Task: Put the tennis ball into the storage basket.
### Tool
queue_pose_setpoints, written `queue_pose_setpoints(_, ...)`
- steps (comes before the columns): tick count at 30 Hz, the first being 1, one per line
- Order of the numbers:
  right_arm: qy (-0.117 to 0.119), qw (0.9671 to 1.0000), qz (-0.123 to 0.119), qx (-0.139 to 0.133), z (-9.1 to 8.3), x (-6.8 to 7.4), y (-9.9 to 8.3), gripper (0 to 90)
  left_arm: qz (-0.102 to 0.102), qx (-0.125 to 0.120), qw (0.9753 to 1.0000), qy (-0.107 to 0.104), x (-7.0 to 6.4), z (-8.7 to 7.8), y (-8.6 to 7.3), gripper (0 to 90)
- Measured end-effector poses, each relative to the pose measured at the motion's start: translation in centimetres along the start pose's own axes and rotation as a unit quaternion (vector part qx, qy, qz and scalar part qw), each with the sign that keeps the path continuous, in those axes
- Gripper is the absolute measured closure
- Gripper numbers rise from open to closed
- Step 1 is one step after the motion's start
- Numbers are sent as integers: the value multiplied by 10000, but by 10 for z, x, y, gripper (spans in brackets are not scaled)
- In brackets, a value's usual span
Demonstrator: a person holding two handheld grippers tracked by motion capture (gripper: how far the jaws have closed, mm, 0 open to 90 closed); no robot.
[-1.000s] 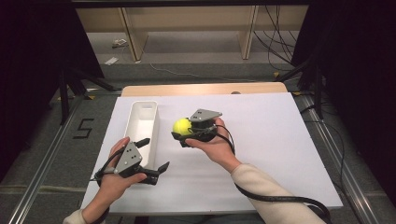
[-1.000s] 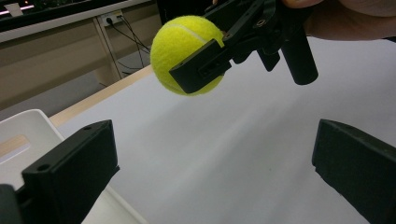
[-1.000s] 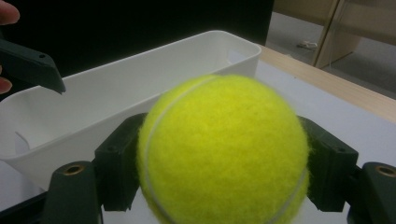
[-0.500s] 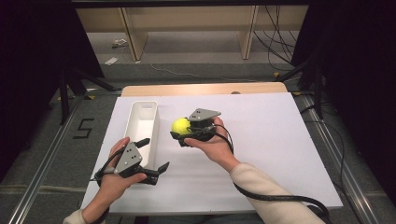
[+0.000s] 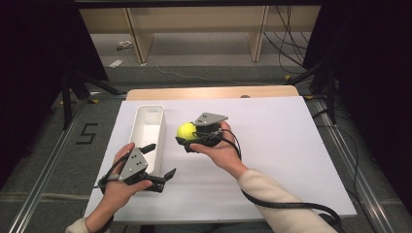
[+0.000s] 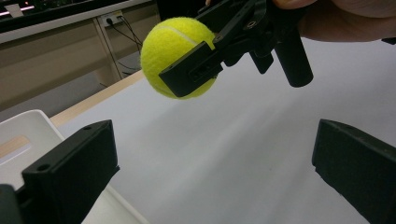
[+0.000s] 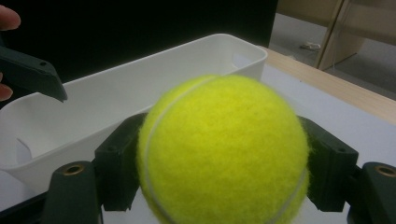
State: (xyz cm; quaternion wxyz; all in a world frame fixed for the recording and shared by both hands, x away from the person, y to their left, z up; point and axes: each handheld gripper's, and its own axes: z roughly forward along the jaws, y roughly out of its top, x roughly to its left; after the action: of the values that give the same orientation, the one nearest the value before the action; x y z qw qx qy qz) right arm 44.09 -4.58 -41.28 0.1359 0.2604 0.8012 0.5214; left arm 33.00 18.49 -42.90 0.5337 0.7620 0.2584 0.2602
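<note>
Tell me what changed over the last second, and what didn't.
The right gripper, shut on the tennis ball, drifted slightly left toward the white bin; the ball hangs above the table beside the bin, not over it. Nothing was taken hold of or let go. The left gripper stayed open at the bin's near end, and the bin stayed put.

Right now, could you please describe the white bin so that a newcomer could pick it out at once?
Start at the white table; toward its left side lies the long white bin. The left gripper straddles its near end, and the tennis ball is held just right of it. It is the table's one open container.
</note>
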Motion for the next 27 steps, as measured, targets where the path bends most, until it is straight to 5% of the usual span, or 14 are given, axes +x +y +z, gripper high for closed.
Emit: queue_pose_setpoints(27, 68, 10000, -6, -11, 8, 4, 5, 267, 25, -15, 10000, 7, 0, -1, 0, 0)
